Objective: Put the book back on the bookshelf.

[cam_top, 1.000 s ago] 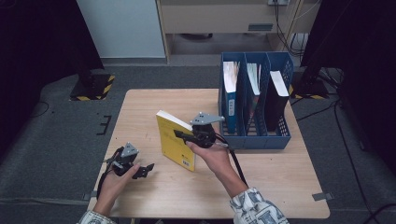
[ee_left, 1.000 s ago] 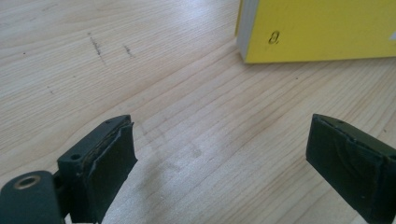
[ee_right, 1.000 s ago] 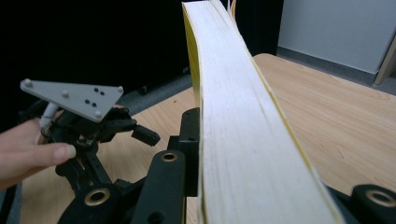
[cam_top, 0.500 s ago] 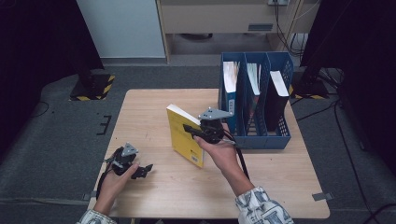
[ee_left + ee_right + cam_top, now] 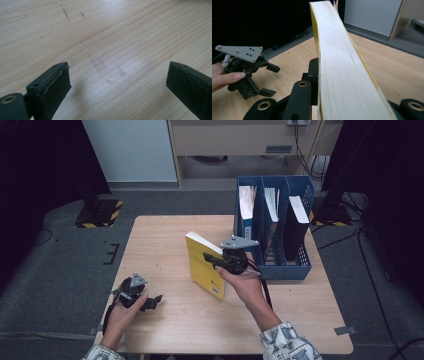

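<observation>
One yellow book (image 5: pixel 205 265) stands upright on edge between the fingers of the right gripper (image 5: pixel 220 262), which are clamped on its covers, likely so it can slide spine-down into a slot of the blue file rack (image 5: pixel 280 267) just beyond them. Left gripper (image 5: pixel 142 300) rests low on the worktop (image 5: pixel 170 235) off to the side, fingers (image 5: pixel 56 82) apart with nothing between them, seemingly just waiting. Pages hide the right-hand finger, and the rack's free slot is hard to make out.
</observation>
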